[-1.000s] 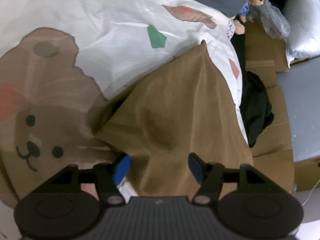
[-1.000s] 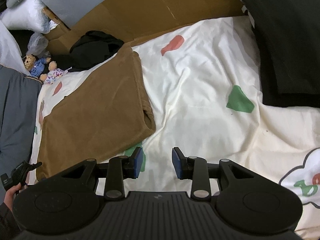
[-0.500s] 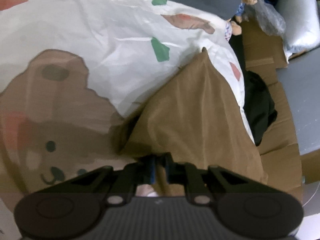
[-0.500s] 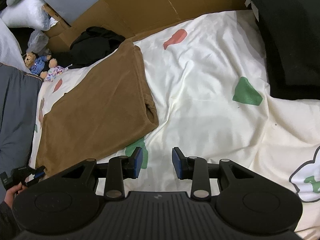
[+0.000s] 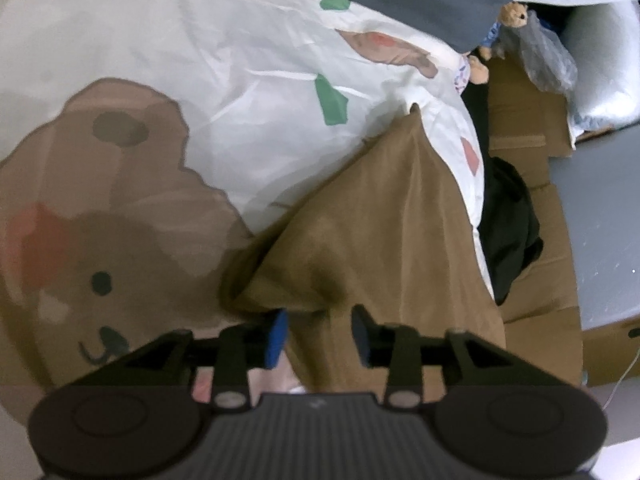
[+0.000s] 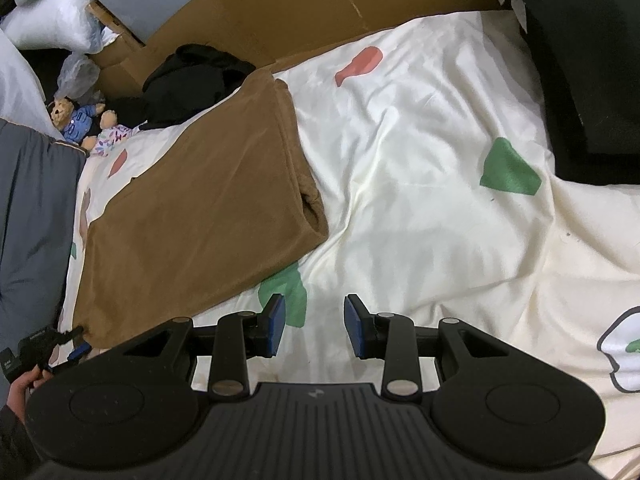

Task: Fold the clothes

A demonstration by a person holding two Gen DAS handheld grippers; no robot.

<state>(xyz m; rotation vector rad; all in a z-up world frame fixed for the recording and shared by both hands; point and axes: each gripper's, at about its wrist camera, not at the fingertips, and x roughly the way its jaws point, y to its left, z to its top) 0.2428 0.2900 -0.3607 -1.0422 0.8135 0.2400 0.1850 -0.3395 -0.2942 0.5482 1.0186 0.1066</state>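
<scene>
A folded brown garment (image 5: 380, 220) lies on the white printed bedsheet (image 5: 248, 80). My left gripper (image 5: 318, 336) is open at the garment's near corner, and brown cloth lies loose between and under its blue pads (image 5: 276, 336). In the right wrist view the same brown garment (image 6: 200, 208) lies left of centre, its rolled fold edge facing right. My right gripper (image 6: 314, 326) hovers open over bare bedsheet (image 6: 420, 200), just beyond the garment's near edge, with nothing in it. The left gripper (image 6: 78, 340) and a hand show at that view's lower left.
A dark folded garment (image 6: 580, 60) lies at the sheet's far right. A black heap of clothes (image 6: 196, 76) and a teddy bear (image 6: 76, 116) sit by the cardboard (image 6: 320, 8) past the bed edge. A grey cushion (image 6: 32, 208) borders the left side.
My left gripper was open a second ago, shut on the brown garment's corner half a second ago, and is open again now. The right gripper drifted slightly and stayed open.
</scene>
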